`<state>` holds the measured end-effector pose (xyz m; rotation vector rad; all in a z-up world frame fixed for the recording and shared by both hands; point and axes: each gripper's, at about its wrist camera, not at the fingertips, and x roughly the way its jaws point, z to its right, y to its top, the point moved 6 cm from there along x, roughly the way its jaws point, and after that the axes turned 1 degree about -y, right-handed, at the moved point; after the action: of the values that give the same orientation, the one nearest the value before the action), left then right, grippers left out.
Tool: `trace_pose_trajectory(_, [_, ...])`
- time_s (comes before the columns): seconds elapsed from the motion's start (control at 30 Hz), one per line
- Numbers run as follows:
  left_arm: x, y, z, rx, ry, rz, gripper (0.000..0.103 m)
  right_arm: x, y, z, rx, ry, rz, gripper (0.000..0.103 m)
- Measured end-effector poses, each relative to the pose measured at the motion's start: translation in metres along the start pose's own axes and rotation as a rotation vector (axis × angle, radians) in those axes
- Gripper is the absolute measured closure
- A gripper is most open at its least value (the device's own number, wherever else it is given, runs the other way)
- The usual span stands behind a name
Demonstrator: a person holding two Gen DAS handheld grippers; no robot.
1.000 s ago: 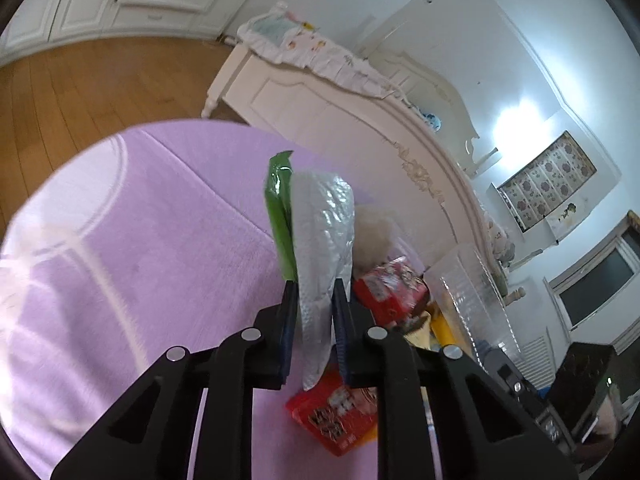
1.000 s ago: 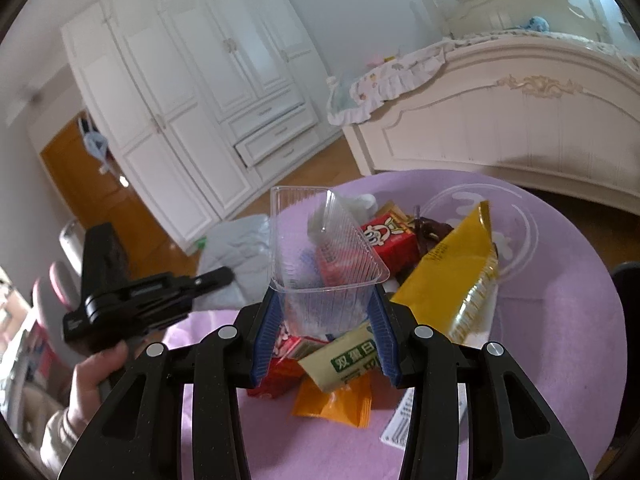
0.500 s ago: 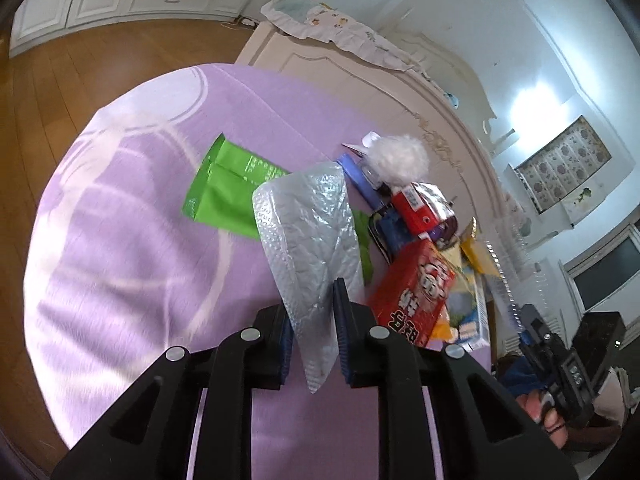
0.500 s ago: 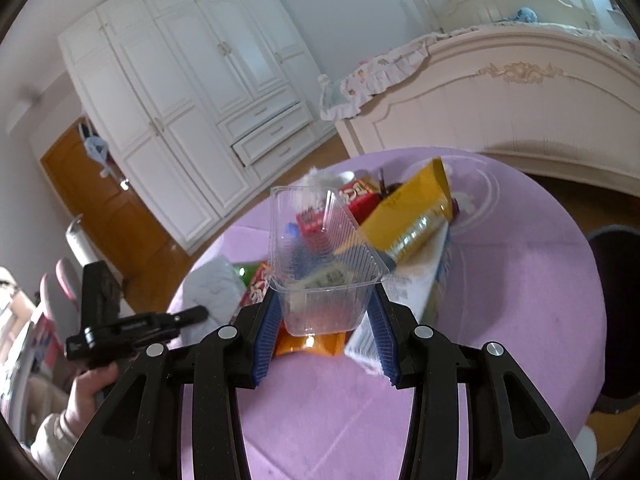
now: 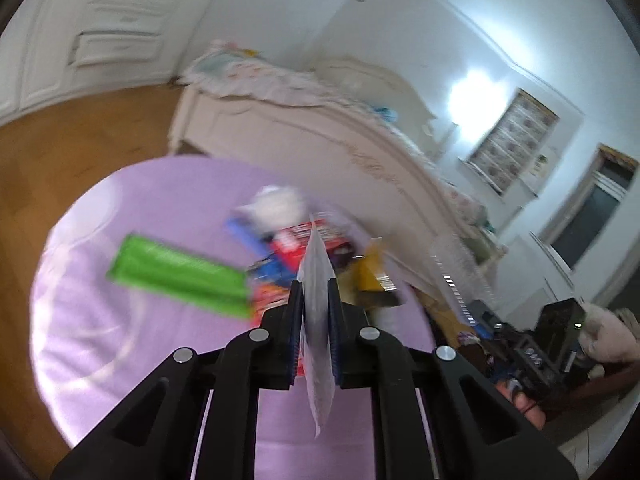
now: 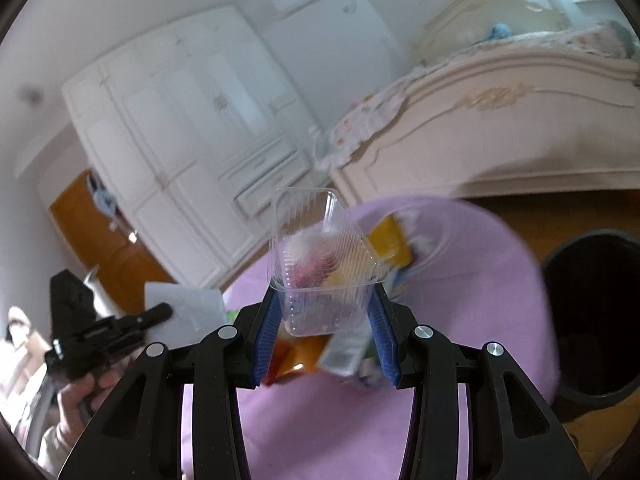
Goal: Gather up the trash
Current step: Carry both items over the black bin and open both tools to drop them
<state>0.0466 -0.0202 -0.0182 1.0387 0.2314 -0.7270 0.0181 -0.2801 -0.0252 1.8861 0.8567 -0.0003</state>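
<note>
My left gripper [image 5: 315, 304] is shut on a silvery foil wrapper [image 5: 318, 276], held edge-on above the round purple table [image 5: 100, 320]. Below it lie a green packet [image 5: 176, 274], a red snack box [image 5: 304, 240], a white crumpled wad [image 5: 276, 204] and a yellow bag [image 5: 366, 276], all blurred. My right gripper [image 6: 325, 320] is shut on a clear plastic tray [image 6: 320, 264], lifted over the same table [image 6: 460, 320]. In the right wrist view the left gripper [image 6: 156, 314] shows at the left with the foil wrapper [image 6: 188, 308] in it.
A dark bin [image 6: 596, 320] stands beside the table at the right. A cream bed [image 5: 320, 136] lies behind the table, white wardrobes [image 6: 180, 128] beyond. A person's hand [image 6: 80, 392] holds the left gripper. The clear tray [image 5: 460, 276] shows faintly at right.
Both hands have lifted and swung away from the pile. The foil wrapper now shows edge-on in the left jaws. The dark bin has come further into the right wrist view.
</note>
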Motion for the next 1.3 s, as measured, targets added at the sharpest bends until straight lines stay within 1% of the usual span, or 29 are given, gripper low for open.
trace_pose_trajectory(0.07, [0.015, 0.004, 0.026, 0.029, -0.049, -0.016, 0.091, -0.016, 0.006, 0.022, 0.031, -0.033, 0.035, 0.060])
trace_pose_trajectory(0.2, [0.066, 0.006, 0.084, 0.084, -0.162, -0.081, 0.091, -0.041, 0.008, 0.075, 0.108, -0.118, 0.078, 0.060])
trace_pose_trajectory(0.27, [0.091, -0.003, 0.110, 0.114, -0.204, -0.114, 0.091, -0.054, 0.003, 0.112, 0.168, -0.177, 0.090, 0.060])
trace_pose_trajectory(0.33, [0.128, -0.012, 0.141, 0.157, -0.246, -0.162, 0.091, -0.063, -0.005, 0.143, 0.222, -0.229, 0.096, 0.060])
trace_pose_trajectory(0.37, [0.140, -0.018, 0.151, 0.164, -0.265, -0.181, 0.091, -0.065, -0.009, 0.157, 0.246, -0.249, 0.094, 0.060])
trace_pose_trajectory(0.4, [0.161, -0.024, 0.163, 0.171, -0.285, -0.214, 0.091, -0.068, -0.015, 0.174, 0.276, -0.277, 0.090, 0.060])
trace_pose_trajectory(0.47, [0.191, -0.037, 0.183, 0.199, -0.303, -0.260, 0.091, -0.071, -0.024, 0.200, 0.320, -0.315, 0.083, 0.060])
trace_pose_trajectory(0.5, [0.209, -0.044, 0.193, 0.217, -0.307, -0.284, 0.091, -0.073, -0.029, 0.213, 0.340, -0.333, 0.079, 0.060])
trace_pose_trajectory(0.6, [0.248, -0.064, 0.215, 0.251, -0.312, -0.344, 0.091, -0.069, -0.045, 0.244, 0.395, -0.365, 0.058, 0.060])
trace_pose_trajectory(0.7, [0.277, -0.081, 0.231, 0.285, -0.303, -0.384, 0.091, -0.064, -0.058, 0.261, 0.423, -0.381, 0.041, 0.060])
trace_pose_trajectory(0.8, [0.298, -0.093, 0.240, 0.306, -0.286, -0.416, 0.091, -0.055, -0.064, 0.275, 0.448, -0.386, 0.021, 0.060])
trace_pose_trajectory(0.9, [0.312, -0.103, 0.247, 0.319, -0.262, -0.438, 0.091, -0.050, -0.069, 0.288, 0.466, -0.388, 0.008, 0.060])
trace_pose_trajectory(1.07, [0.327, -0.114, 0.246, 0.339, -0.222, -0.467, 0.091, -0.037, -0.073, 0.304, 0.495, -0.392, -0.019, 0.060])
trace_pose_trajectory(1.13, [0.333, -0.115, 0.247, 0.343, -0.206, -0.477, 0.090, -0.035, -0.073, 0.310, 0.507, -0.390, -0.029, 0.057])
trace_pose_trajectory(1.17, [0.335, -0.117, 0.245, 0.346, -0.200, -0.480, 0.090, -0.035, -0.073, 0.312, 0.513, -0.390, -0.032, 0.056])
trace_pose_trajectory(1.23, [0.338, -0.118, 0.246, 0.356, -0.177, -0.479, 0.087, -0.038, -0.075, 0.315, 0.521, -0.393, -0.034, 0.046])
trace_pose_trajectory(1.27, [0.339, -0.118, 0.246, 0.361, -0.165, -0.481, 0.083, -0.041, -0.074, 0.316, 0.521, -0.398, -0.027, 0.035])
trace_pose_trajectory(1.3, [0.337, -0.118, 0.246, 0.363, -0.160, -0.482, 0.070, -0.045, -0.073, 0.315, 0.518, -0.400, -0.012, 0.027])
